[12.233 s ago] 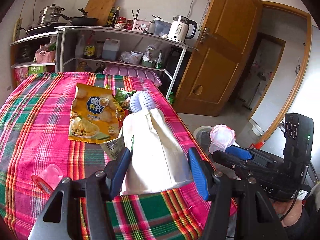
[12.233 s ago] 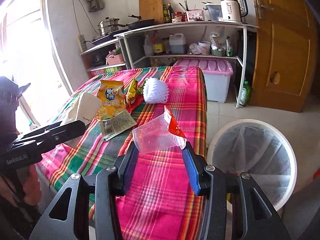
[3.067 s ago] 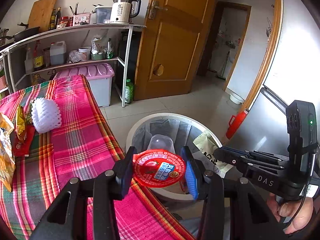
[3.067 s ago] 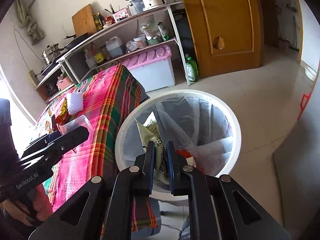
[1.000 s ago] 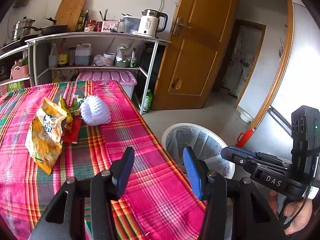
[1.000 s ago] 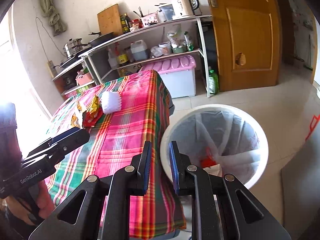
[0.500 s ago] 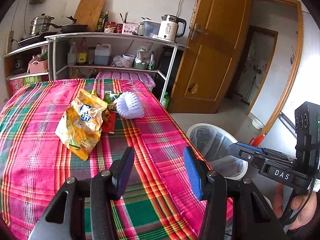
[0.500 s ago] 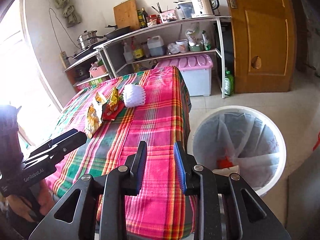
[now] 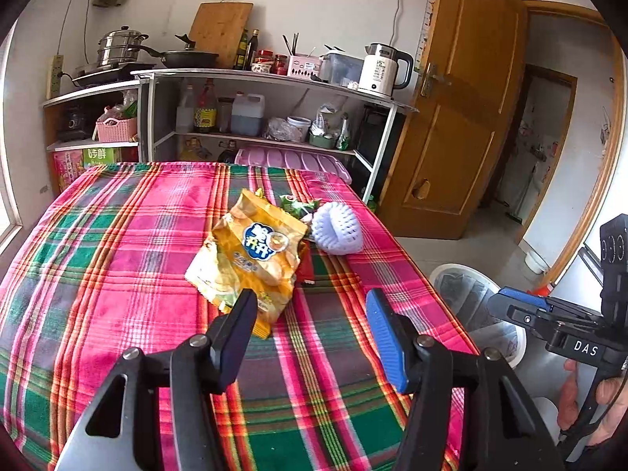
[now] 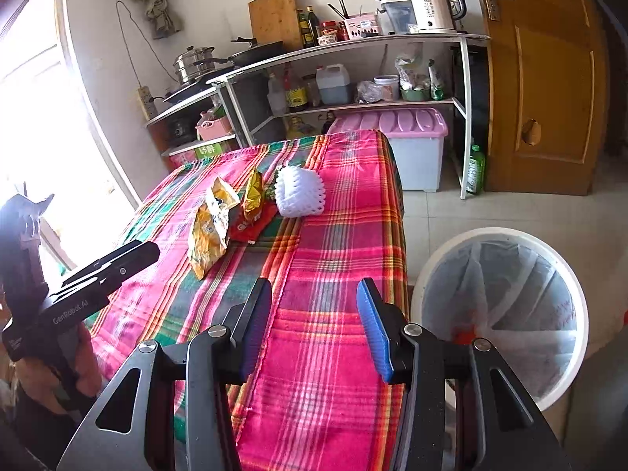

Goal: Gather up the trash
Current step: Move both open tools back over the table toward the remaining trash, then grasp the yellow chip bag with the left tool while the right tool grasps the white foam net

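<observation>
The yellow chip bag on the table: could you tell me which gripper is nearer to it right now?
Left. The left gripper hangs open just short of the yellow chip bag, its near corner by one finger. The right gripper, also open and empty, sits further back toward the table edge.

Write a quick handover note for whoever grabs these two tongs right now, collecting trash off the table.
Left tongs: open, empty, jaws just widened, aimed at the yellow snack bag.
Right tongs: open, empty, jaws have just been opening, over the near end of the plaid tablecloth.
On the table: yellow snack bag, small gold wrapper, red wrapper, green wrapper, white foam fruit net.
Bin stands on the floor off the table's edge and already holds some trash.
Left: bin those five pieces.
</observation>
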Action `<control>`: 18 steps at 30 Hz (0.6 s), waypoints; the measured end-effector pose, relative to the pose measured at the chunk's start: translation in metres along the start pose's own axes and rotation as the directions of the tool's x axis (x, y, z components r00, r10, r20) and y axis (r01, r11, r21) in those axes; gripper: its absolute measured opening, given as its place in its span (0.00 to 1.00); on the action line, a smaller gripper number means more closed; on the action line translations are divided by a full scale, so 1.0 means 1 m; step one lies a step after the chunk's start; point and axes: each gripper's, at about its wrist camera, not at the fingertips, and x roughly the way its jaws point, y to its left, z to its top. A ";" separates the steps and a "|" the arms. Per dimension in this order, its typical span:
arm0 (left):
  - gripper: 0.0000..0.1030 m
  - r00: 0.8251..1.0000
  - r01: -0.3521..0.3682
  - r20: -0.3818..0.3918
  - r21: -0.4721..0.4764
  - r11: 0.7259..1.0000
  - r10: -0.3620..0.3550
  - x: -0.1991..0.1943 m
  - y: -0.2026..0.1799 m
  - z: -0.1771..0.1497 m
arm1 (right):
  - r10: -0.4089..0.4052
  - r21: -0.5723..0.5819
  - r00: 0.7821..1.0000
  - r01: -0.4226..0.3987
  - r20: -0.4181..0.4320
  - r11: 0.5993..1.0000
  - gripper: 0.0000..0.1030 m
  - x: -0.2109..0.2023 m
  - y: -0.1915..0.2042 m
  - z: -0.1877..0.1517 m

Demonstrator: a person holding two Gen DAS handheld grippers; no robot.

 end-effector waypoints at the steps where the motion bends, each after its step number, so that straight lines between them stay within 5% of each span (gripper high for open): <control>1: 0.58 1.000 -0.011 0.002 -0.003 1.000 0.011 0.001 0.004 0.002 | 0.002 -0.004 1.000 -0.002 -0.002 1.000 0.45 0.002 0.002 0.002; 18: 0.63 0.996 -0.069 -0.053 -0.008 0.998 0.068 0.050 0.064 0.032 | 0.014 -0.057 0.999 -0.016 -0.033 0.998 0.49 0.052 0.016 0.036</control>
